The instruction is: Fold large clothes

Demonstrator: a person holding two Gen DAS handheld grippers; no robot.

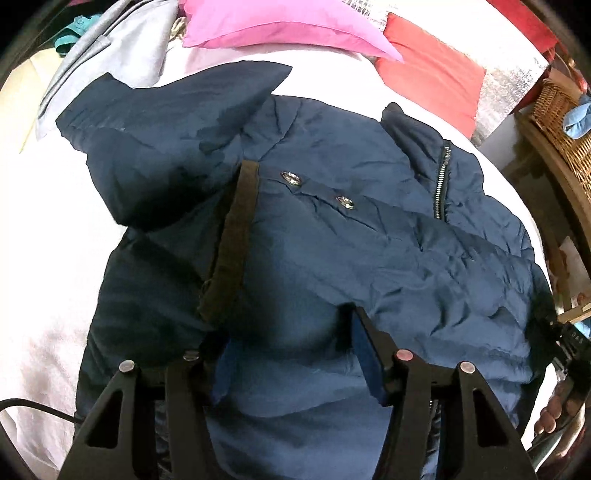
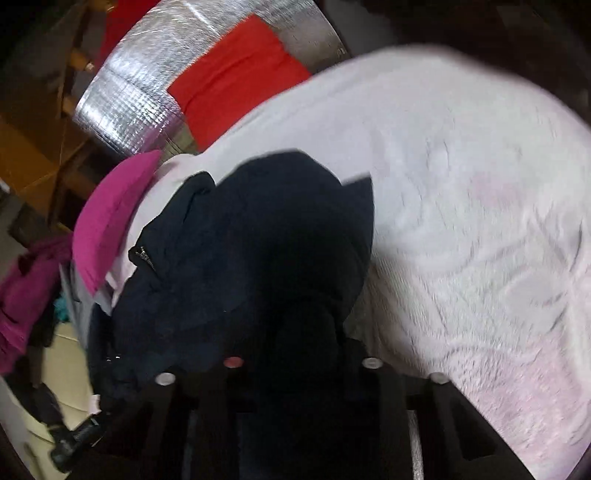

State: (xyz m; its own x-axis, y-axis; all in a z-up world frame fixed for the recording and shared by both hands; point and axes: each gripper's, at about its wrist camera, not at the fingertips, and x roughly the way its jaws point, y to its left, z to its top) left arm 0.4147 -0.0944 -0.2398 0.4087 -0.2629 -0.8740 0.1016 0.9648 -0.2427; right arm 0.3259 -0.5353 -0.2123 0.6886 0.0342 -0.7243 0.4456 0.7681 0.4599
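Note:
A navy puffer jacket (image 1: 332, 229) with snaps and a zipper lies on the white bed cover (image 1: 44, 229), one sleeve folded across its chest. My left gripper (image 1: 291, 354) is over its lower part, jaws spread with jacket fabric bulging between the blue pads (image 1: 365, 354). In the right wrist view the same jacket (image 2: 258, 240) looks almost black and fills the space in front of my right gripper (image 2: 295, 354), whose fingertips are buried in dark fabric; the view is blurred, so its jaws cannot be made out.
A pink pillow (image 1: 273, 26) and a red cloth (image 1: 432, 74) on silver foil lie at the bed's head. A grey garment (image 1: 110, 55) lies at the top left. A wicker basket (image 1: 565, 122) stands at the right. White cover (image 2: 480, 221) spreads right of the jacket.

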